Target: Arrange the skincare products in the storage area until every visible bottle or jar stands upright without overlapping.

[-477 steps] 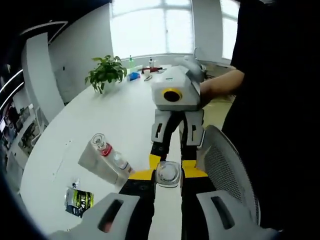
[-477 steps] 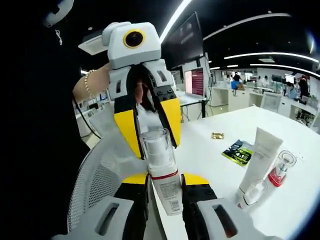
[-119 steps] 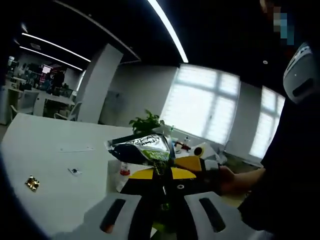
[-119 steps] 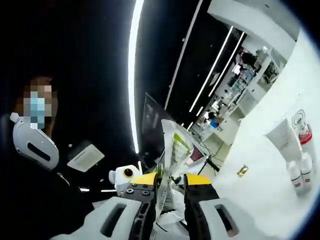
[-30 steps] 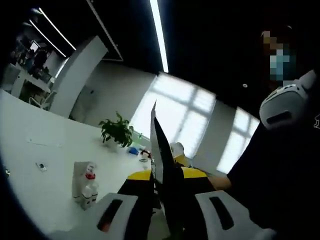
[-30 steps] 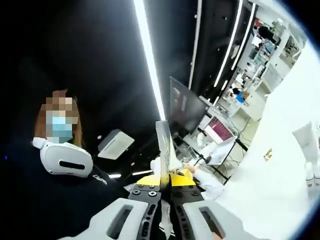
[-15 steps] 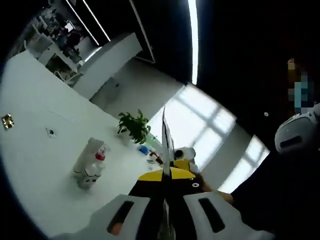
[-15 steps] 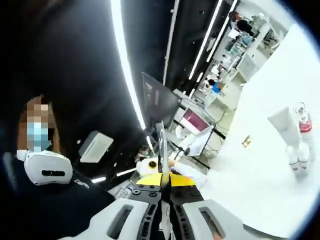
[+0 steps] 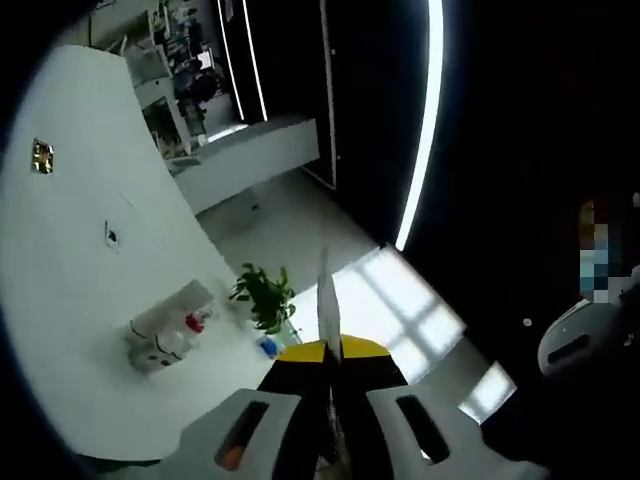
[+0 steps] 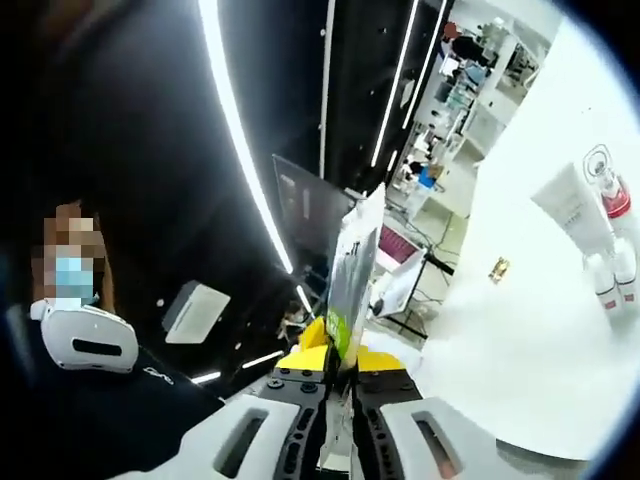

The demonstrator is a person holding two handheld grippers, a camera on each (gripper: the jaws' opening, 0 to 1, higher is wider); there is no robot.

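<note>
While pinched by both claws, thin green-printed sachet [image 10: 352, 275], edge-on.

Grey hand-held gripper [image 10: 340, 375] with yellow-tipped jaws.

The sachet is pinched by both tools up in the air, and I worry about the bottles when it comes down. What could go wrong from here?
1. The sachet is thin and held only at its edges by the left tool and right tool; it could slip or tear.
2. The tube and bottles stand close together on the table; setting the sachet near them might knock one over.
</note>
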